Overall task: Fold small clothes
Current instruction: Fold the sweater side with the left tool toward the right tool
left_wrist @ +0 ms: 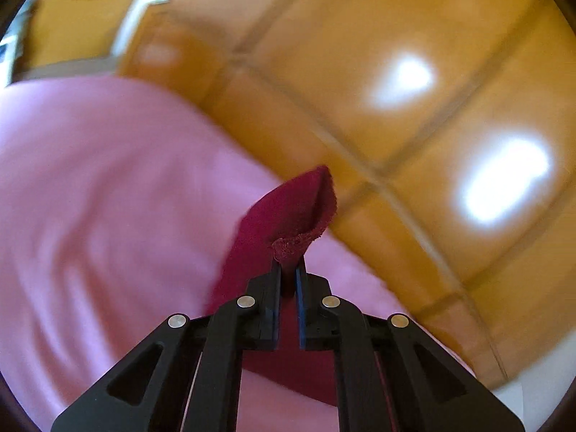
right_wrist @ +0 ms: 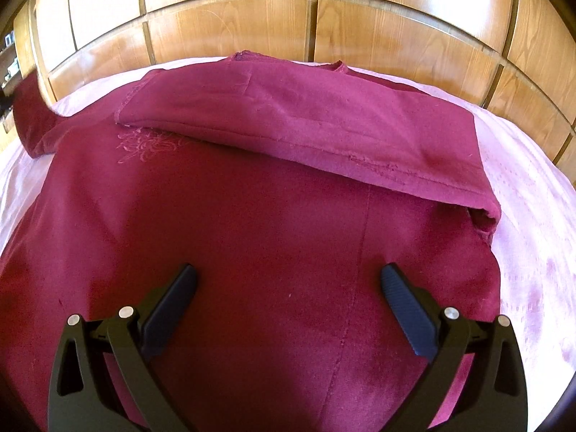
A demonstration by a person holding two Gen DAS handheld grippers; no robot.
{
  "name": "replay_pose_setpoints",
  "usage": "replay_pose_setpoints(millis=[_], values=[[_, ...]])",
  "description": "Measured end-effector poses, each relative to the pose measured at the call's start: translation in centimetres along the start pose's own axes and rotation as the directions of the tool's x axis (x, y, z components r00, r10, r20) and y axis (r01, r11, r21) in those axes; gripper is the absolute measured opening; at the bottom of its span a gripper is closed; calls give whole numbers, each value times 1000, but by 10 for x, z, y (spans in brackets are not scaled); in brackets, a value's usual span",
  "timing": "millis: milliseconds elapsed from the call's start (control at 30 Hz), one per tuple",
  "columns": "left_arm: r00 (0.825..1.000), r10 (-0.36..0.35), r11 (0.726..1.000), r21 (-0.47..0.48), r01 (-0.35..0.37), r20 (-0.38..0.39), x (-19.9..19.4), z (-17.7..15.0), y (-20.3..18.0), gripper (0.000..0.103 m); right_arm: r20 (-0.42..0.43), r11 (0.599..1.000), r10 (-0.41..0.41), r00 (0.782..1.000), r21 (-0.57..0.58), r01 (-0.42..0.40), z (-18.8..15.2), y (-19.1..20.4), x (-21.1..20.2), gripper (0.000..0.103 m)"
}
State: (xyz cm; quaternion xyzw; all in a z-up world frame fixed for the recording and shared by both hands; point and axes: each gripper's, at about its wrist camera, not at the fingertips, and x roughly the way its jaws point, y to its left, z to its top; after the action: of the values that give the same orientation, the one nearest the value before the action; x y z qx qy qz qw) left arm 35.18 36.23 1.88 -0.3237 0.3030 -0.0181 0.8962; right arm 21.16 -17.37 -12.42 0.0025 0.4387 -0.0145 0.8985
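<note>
A dark red garment (right_wrist: 252, 223) lies spread on a pink sheet (right_wrist: 532, 223). Its far part (right_wrist: 306, 115) is folded over toward me. Faint embroidery (right_wrist: 144, 144) shows near the fold. My right gripper (right_wrist: 288, 284) is open and empty, just above the middle of the garment. My left gripper (left_wrist: 288, 270) is shut on a raw-edged corner of the garment (left_wrist: 288, 216) and holds it lifted above the pink sheet (left_wrist: 108, 198). The left wrist view is blurred by motion. A lifted sleeve-like end (right_wrist: 28, 115) shows at the far left of the right wrist view.
Wooden panelled wardrobe doors (right_wrist: 324, 18) stand right behind the bed's far edge. In the left wrist view the same panels (left_wrist: 396, 54) show with bright light patches. A shelf with small items (right_wrist: 9, 61) is at the far left.
</note>
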Motion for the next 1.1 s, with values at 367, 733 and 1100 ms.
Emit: replay_pose_setpoints(millis=[367,733,1100], values=[[935,-156,946,223,234,-319,49,-162,-163,6,-15,990,112,994,92,-111,10,-13,-10,100],[899,-98,916,315,249,-428,65,-226,-186,6,33,735,592,806,389,-556,82,-2,17,85],[889,-140,882,353,313,-437,40,-232,-176,43,-91,802,533,841,371,-468,116,56,54,5]])
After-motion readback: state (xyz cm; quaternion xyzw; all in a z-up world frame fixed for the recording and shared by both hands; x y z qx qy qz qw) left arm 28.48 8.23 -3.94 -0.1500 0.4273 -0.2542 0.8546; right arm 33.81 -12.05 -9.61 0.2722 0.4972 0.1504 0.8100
